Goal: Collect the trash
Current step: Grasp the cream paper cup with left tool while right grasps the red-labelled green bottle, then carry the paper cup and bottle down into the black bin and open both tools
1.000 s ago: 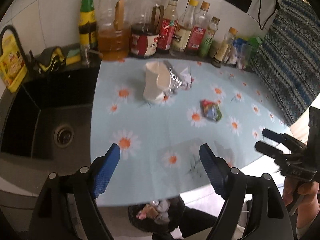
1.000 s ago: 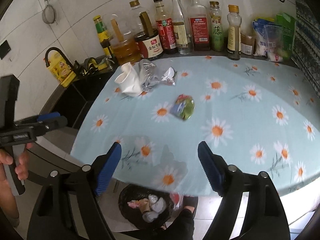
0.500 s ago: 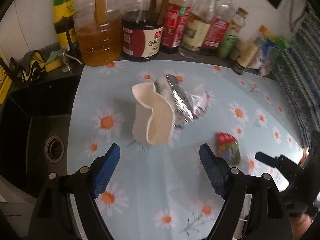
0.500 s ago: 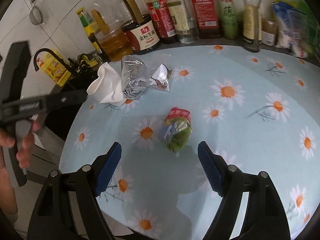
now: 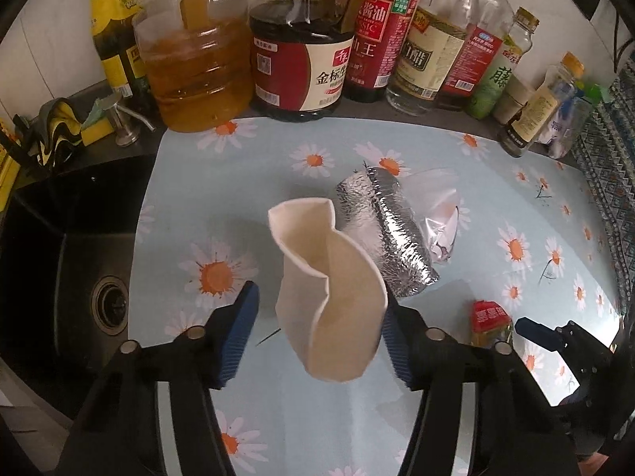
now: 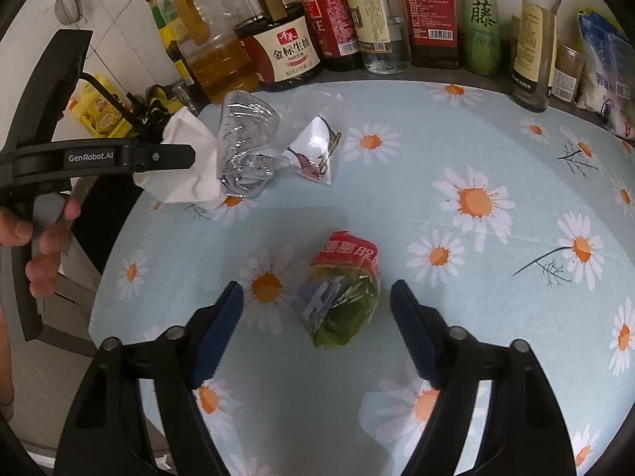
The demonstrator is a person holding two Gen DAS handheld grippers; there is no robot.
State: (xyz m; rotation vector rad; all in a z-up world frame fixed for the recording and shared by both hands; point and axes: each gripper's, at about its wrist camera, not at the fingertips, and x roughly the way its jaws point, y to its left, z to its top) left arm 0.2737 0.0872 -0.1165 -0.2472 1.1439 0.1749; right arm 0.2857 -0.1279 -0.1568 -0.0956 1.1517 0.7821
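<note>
A crumpled white paper cup (image 5: 329,301) stands on the daisy tablecloth (image 5: 222,190). My left gripper (image 5: 317,329) is open with its fingers on either side of the cup; whether the pads touch it is unclear. A silver foil wrapper (image 5: 389,234) and a clear plastic bag (image 5: 440,206) lie just behind the cup. A red and green snack packet (image 6: 341,289) lies between the open fingers of my right gripper (image 6: 317,329). The cup (image 6: 182,166), the foil wrapper (image 6: 246,146) and the left gripper's fingers (image 6: 158,156) also show in the right wrist view.
A row of oil and sauce bottles (image 5: 301,39) lines the tiled back wall. A black sink (image 5: 79,277) lies left of the tablecloth. Plastic food bags (image 6: 603,67) sit at the back right.
Both grippers have moved forward over the table. The left one now straddles the paper cup and the right one now straddles the snack packet. Both stay open.
</note>
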